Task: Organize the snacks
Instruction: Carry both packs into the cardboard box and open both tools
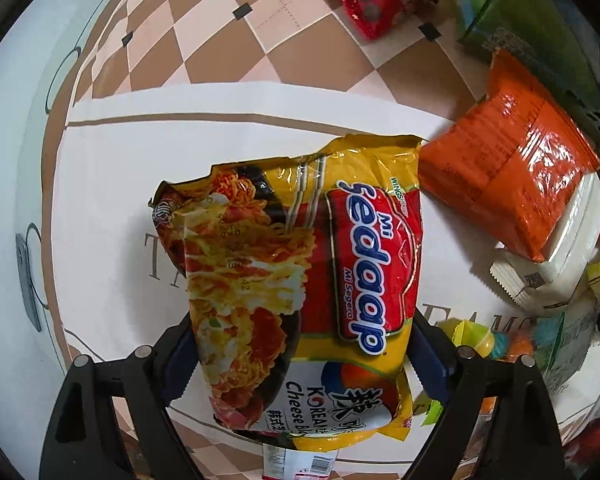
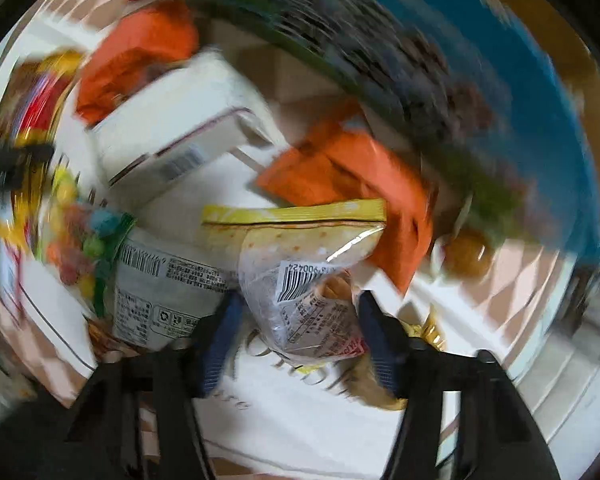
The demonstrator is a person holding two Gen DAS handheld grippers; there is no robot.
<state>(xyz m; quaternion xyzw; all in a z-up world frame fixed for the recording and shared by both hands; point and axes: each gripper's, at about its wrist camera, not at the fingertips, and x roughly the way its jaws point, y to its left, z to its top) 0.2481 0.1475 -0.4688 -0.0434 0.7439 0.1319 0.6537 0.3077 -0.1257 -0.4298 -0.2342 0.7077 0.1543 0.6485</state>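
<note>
In the left wrist view my left gripper (image 1: 300, 356) is shut on a yellow and red Mi Sedaap noodle packet (image 1: 312, 264), held above a white paper bag (image 1: 112, 168) lying on the checkered table. In the right wrist view, which is motion-blurred, my right gripper (image 2: 296, 332) is shut on a clear and yellow cracker packet (image 2: 304, 264) with a barcode label, held over the pile of snacks.
An orange packet (image 1: 508, 176) rests on a white packet (image 1: 556, 256) at the right. A red packet (image 1: 372, 0) and green bags (image 1: 524, 20) lie at the back. A candy bag (image 2: 84, 248), white box (image 2: 172, 132) and orange packets (image 2: 360, 176) surround the right gripper.
</note>
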